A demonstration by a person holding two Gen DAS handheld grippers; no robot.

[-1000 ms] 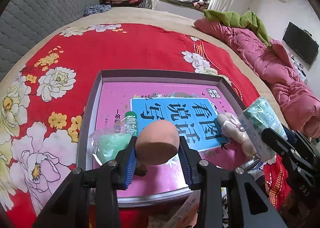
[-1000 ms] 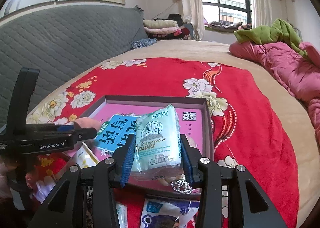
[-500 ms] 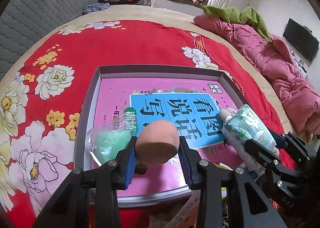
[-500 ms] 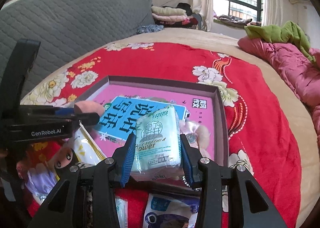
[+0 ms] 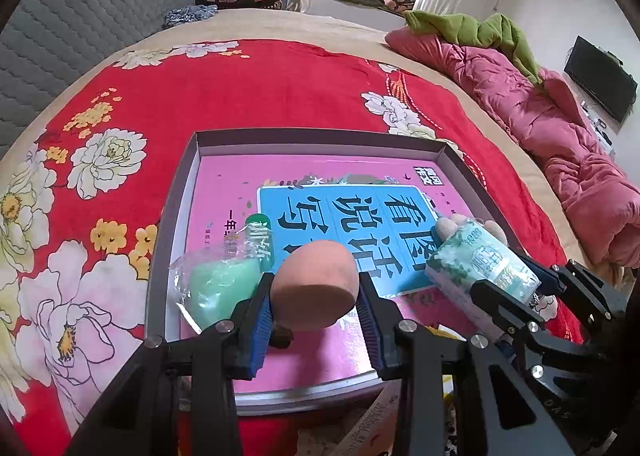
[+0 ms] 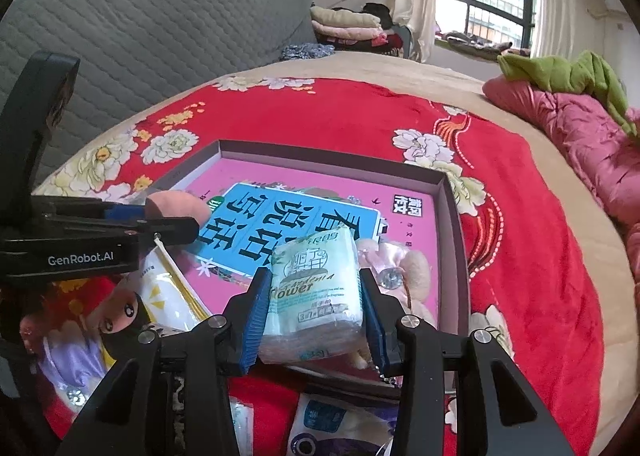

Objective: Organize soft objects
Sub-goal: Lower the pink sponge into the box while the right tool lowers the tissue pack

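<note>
A: Report what is obscured or unclear.

B: In the right wrist view, the left tool [image 6: 192, 226] shows side-on only; its far finger is hidden and the sponge [image 6: 176, 205] shows only in part behind the near finger. The doll [image 6: 120, 308] at the lower left is partly covered by the left tool body. A yellow-and-white packet [image 6: 168, 288] lies beside it; its print is illegible. The plush [image 6: 412, 268] in the tray is partly hidden behind the tissue pack [image 6: 314, 292]. A blue-and-white packet [image 6: 320, 424] at the bottom edge is cut off by the tool frame.

A: State of the left tool?

B: In the left wrist view, the left tool [image 5: 316, 304] is clamped on the sponge [image 5: 316, 284]. Both blue pads press its sides. The sponge is above the near part of the tray [image 5: 320, 138], over the pink book [image 5: 224, 192]. A bagged green item [image 5: 220, 288] lies in the tray just left of the tool.

A: State of the right tool?

B: The right tool [image 6: 314, 316] is clamped on the tissue pack, pads against both sides. The pack stands upright between the fingers, over the tray's near right corner, in front of the plush. In the left wrist view, the right tool [image 5: 516, 288] enters from the right with the pack [image 5: 476, 260] pointing into the tray.

A: Support surface?

B: The tray rests on a red floral blanket [image 5: 240, 88] on a bed.
</note>
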